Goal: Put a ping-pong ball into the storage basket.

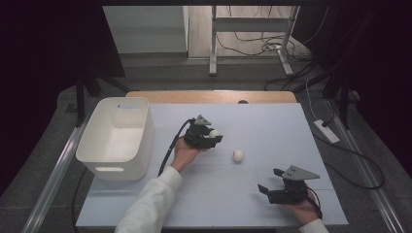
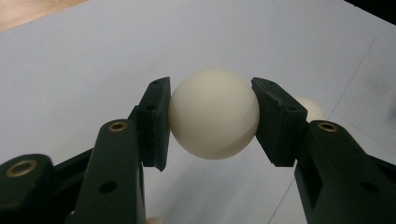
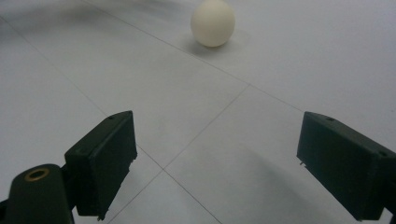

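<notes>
A cream ball point(image 2: 214, 113) sits clamped between the black pads of my left gripper point(image 2: 212, 121), held just above the white table. In the high view that gripper point(image 1: 214, 134) is near the table's middle with the held ball point(image 1: 214, 132) at its tip. A second cream ball point(image 1: 238, 155) lies loose on the table to its right, also seen as the loose ball point(image 3: 213, 23) ahead of my right gripper point(image 3: 215, 165), whose jaws stand wide apart with nothing between them. The right gripper point(image 1: 271, 180) rests near the front right.
A white plastic bin point(image 1: 116, 138) stands at the table's left side. The white table sheet point(image 1: 272, 126) has a wooden edge at the back. Cables and a power strip point(image 1: 326, 131) lie on the floor to the right.
</notes>
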{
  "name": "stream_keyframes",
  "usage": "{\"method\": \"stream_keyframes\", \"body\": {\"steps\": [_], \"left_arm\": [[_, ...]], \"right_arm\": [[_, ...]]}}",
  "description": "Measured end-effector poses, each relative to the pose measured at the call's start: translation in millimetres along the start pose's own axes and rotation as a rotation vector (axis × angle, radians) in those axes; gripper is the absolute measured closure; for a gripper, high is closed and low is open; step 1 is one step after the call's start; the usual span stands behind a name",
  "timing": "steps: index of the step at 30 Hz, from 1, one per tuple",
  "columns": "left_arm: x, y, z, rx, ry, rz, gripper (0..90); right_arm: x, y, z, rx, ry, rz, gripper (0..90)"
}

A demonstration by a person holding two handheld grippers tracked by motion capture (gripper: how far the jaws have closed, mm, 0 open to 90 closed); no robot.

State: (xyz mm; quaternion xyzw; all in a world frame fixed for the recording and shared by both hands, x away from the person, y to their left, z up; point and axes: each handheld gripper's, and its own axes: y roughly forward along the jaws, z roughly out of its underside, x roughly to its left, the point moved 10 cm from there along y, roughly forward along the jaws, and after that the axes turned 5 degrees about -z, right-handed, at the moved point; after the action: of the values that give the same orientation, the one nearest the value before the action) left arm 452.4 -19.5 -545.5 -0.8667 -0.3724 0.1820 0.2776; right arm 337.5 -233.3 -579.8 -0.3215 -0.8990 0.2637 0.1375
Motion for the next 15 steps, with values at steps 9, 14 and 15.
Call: {"method": "stream_keyframes", "body": {"steps": [9,14,15], "left_arm": [[-5.2,-6.2,-0.8,-0.012,0.009,0.009,50.2],[-7.8,-10.0,-1.5,-0.018,0.013,0.012,50.2],[-8.0,-10.8,-1.6,-0.019,0.015,0.012,50.2]], "right_arm": [[0.0,0.2,0.1,0.001,-0.001,0.001,11.9],[0.0,0.2,0.2,0.002,-0.001,0.001,11.9],[0.3,0.3,0.1,0.000,-0.001,-0.002,11.9]]}}
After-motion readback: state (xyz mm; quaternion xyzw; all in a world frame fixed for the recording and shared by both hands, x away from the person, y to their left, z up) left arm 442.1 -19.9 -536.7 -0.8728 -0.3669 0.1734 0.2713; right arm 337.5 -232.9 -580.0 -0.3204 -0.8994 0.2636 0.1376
